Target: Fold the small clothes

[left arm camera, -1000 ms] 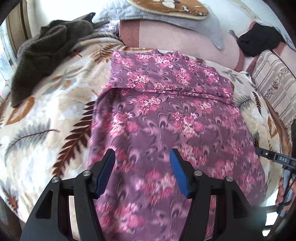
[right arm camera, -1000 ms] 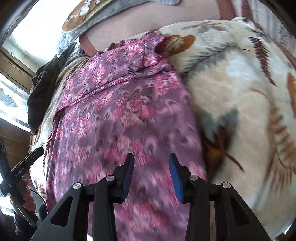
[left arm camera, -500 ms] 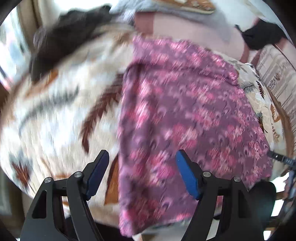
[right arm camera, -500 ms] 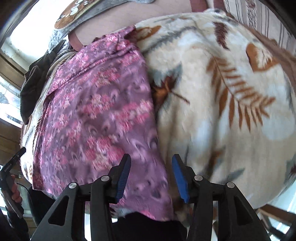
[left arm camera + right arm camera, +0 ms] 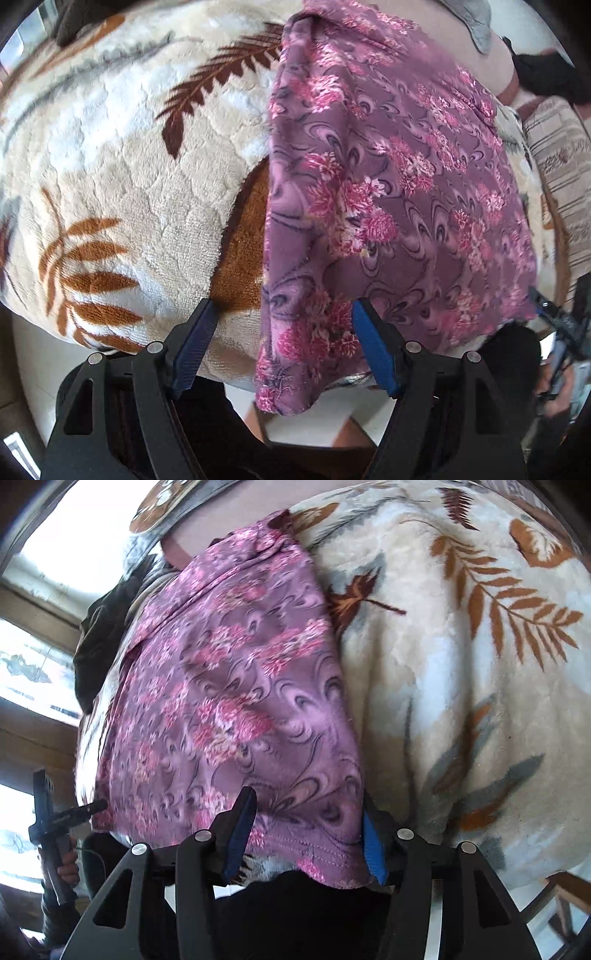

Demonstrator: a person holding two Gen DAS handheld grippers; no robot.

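Note:
A purple garment with pink flowers [image 5: 388,177] lies flat on a cream blanket with leaf prints [image 5: 122,177]; its near hem hangs over the bed's front edge. My left gripper [image 5: 282,347] is open, its jaws astride the garment's near left corner. In the right wrist view the same garment [image 5: 236,686] runs up the left half. My right gripper [image 5: 306,834] is open, its jaws astride the near right corner at the hem; the right fingertip is partly hidden behind the cloth.
A dark knitted garment [image 5: 99,638] lies at the far left of the bed. A striped cushion [image 5: 561,173] and a black item [image 5: 546,77] are at the right. The blanket [image 5: 461,664] spreads right of the garment. The other gripper shows at each view's edge [image 5: 51,823].
Both grippers pulled back toward the bed's front edge and outward, from over the garment's middle to its two near corners. Both jaws opened wider.

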